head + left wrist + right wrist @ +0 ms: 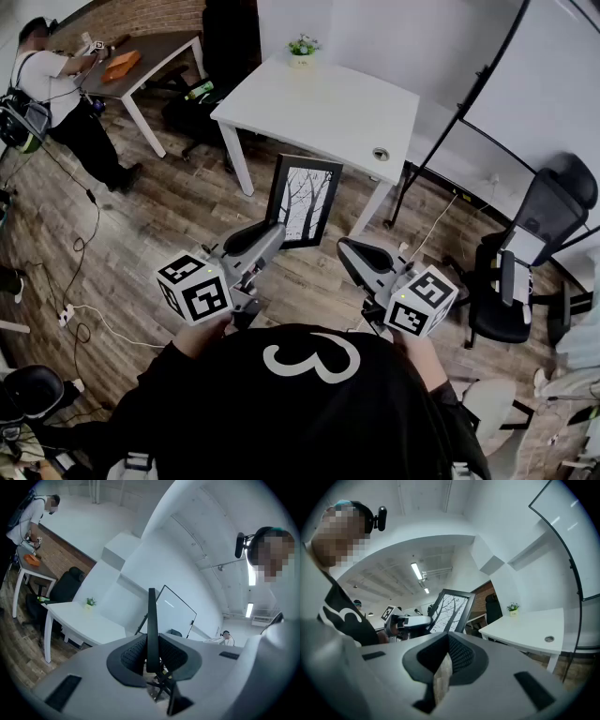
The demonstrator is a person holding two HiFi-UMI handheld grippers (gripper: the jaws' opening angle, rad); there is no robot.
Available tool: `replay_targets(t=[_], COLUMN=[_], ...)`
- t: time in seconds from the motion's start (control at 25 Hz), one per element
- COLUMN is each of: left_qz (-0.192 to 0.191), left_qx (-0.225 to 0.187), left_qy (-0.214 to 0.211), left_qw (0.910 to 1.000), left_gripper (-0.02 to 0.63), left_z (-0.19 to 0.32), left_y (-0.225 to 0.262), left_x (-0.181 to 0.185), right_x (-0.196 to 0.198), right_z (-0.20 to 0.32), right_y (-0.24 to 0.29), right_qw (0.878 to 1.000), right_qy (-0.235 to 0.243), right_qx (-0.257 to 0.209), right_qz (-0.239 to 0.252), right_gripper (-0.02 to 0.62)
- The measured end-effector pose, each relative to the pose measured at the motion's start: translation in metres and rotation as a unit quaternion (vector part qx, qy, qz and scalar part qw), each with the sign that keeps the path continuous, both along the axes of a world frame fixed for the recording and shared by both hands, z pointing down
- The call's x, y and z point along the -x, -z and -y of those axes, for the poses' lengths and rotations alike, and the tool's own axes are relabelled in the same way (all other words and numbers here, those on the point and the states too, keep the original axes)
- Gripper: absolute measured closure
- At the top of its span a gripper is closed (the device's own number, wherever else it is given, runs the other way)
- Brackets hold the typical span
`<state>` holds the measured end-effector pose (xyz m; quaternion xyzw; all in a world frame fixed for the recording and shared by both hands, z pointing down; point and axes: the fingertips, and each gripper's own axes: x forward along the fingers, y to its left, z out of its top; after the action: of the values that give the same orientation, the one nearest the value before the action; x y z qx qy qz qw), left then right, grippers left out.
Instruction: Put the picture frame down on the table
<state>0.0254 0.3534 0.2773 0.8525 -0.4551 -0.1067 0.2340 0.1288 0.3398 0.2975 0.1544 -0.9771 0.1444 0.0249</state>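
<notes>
Nearest the camera, the left gripper (274, 234) is clamped on the black rectangular picture frame with a black-and-white print of bare trees (303, 200). In the left gripper view the frame (151, 616) shows edge-on as a thin dark strip rising straight up from between the ribbed pads (136, 653), which press on it from both sides. The grip sits low on the frame's left edge. The frame's long axis stands nearly upright and its printed face is turned toward the person.

The right gripper (349, 251) is just beside the frame's lower right corner and does not touch it. Its jaw tips are drawn together on nothing, and only a sliver of wood floor shows between them in its own view (447, 656). From there the frame (451, 611) is ahead and to the left.

The frame hangs in the air over the wooden plank floor (169, 225), just short of the near edge of the white square table (319, 103). Setting it down looks to depend on this: the tabletop lies straight ahead of the frame and apparently higher than its lower edge. The left gripper would therefore have to carry it forward and up, then tip the long axis flat. The right gripper is close enough to steady the free side.

At the table's far edge stands a small potted plant (302, 46), well clear of the bare middle. A round cable hole (380, 153) is near the right corner.
</notes>
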Motion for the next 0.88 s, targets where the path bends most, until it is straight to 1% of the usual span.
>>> replay_targets(t=[0.16, 0.4, 0.48, 0.6, 0.64, 0.76, 0.88], left_qz=[-0.001, -0.012, -0.02, -0.03, -0.03, -0.029, -0.035], left_qx=[-0.004, 0.004, 0.006, 0.005, 0.006, 0.005, 0.006], left_qy=[-0.003, -0.005, -0.006, -0.006, -0.007, -0.014, -0.016], left_qw=[1.0, 0.9999, 0.9998, 0.9995, 0.9995, 0.9995, 0.9992], left_gripper=[0.526, 0.526, 0.526, 0.526, 0.526, 0.526, 0.526], left_z=[0.002, 0.008, 0.003, -0.004, -0.005, -0.007, -0.013], left_y=[-0.003, -0.014, -0.013, -0.013, -0.014, -0.016, -0.02], left_x=[0.003, 0.007, 0.028, 0.074, 0.082, 0.089, 0.097], right_x=[0.003, 0.008, 0.029, 0.073, 0.082, 0.091, 0.098], right_z=[0.005, 0.012, 0.007, -0.002, -0.003, -0.009, -0.016], right_y=[-0.005, -0.013, -0.013, -0.017, -0.018, -0.021, -0.027], right_qw=[1.0, 1.0, 1.0, 0.999, 0.999, 1.0, 0.999], right_qy=[-0.003, -0.001, -0.001, 0.003, 0.004, 0.002, -0.003], right_qx=[0.004, 0.01, 0.015, 0.022, 0.021, 0.018, 0.028], right_qz=[0.0, -0.007, -0.014, -0.027, -0.029, -0.026, -0.026], right_gripper=[0.572, 0.574, 0.572, 0.572, 0.572, 0.572, 0.572])
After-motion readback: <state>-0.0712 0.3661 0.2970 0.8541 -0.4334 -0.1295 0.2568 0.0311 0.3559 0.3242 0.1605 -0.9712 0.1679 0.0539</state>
